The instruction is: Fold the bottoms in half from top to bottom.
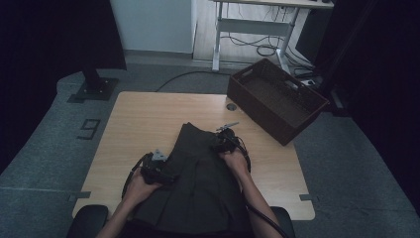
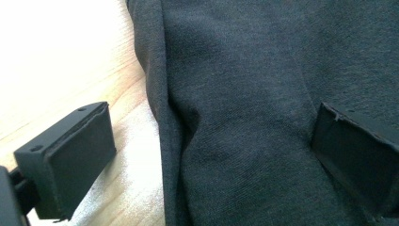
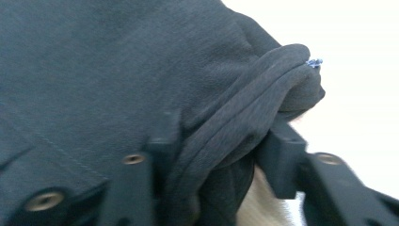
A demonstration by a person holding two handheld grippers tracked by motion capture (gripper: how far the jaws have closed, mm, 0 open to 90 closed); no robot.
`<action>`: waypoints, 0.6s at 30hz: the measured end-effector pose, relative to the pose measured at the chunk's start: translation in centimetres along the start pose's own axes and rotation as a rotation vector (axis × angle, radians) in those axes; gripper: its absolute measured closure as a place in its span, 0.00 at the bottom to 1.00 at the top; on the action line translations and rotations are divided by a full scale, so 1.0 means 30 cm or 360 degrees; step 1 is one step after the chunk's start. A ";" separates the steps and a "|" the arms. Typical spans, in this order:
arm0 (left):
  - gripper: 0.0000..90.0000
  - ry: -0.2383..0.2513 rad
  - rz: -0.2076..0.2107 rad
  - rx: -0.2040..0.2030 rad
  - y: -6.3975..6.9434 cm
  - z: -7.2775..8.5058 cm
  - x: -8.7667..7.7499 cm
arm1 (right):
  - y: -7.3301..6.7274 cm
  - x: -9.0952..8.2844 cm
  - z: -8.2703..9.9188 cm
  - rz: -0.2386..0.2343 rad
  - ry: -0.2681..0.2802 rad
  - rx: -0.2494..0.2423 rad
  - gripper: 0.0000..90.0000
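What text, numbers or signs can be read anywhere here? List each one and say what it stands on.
"9": a dark figure marked on the grey floor left of the table; it could also be read as a "6" from the other side.
No lettering shows on the dark garment, the brown basket or the grippers.

Left gripper (image 2: pixel 207 155) agape (right gripper (image 3: pixel 211 165) clamped)

Light wooden desk (image 1: pixel 138 119), rounded corners, round cable grommet (image 1: pixel 231 106) near far edge. Dark pleated garment (image 1: pixel 203 173) lies flat mid-desk, hanging over near edge. Brown woven basket (image 1: pixel 277 99) sits on far right corner, overhanging edge.
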State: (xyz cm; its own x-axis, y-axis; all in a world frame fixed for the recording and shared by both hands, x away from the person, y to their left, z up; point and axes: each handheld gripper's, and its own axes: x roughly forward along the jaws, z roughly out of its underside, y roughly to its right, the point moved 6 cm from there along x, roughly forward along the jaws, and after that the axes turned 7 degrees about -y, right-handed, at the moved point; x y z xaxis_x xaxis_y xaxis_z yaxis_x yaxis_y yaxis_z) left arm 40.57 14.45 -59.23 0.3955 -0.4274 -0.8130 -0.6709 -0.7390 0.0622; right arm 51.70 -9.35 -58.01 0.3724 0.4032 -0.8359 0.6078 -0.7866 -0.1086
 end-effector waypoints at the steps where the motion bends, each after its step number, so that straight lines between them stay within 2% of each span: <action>1: 0.00 0.0000 0.0001 0.0000 0.000 0.000 0.000 | -0.002 -0.001 0.000 -0.0009 0.0005 0.0014 0.69; 3: 0.00 0.0001 0.0002 -0.0001 0.000 0.000 0.000 | -0.006 -0.001 0.003 -0.0055 0.0022 0.0055 0.78; 6: 0.00 0.0004 0.0019 0.0006 -0.003 0.000 -0.001 | -0.004 -0.001 0.009 -0.0092 0.0055 0.0093 0.82; 8: 0.00 -0.0007 0.0050 0.0008 -0.007 0.000 -0.006 | -0.004 -0.002 0.010 -0.0102 0.0066 0.0112 0.84; 11: 0.02 0.0005 0.0075 -0.0031 -0.010 -0.010 -0.025 | -0.009 -0.007 0.007 -0.0088 0.0075 0.0099 0.87; 14: 0.00 0.0036 0.0095 0.0002 0.010 -0.021 -0.041 | -0.010 -0.015 0.003 -0.0093 0.0086 0.0090 0.88; 18: 0.00 -0.0003 0.0104 0.0057 0.042 -0.017 -0.036 | -0.011 -0.032 -0.002 -0.0109 0.0108 0.0097 0.88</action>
State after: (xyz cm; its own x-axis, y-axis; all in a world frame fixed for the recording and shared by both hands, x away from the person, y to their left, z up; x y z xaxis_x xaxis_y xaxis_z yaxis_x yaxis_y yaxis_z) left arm 39.62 13.73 -57.98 0.3491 -0.4732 -0.8088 -0.7174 -0.6903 0.0942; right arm 51.16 -9.45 -57.14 0.3792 0.4861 -0.7873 0.5905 -0.7823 -0.1986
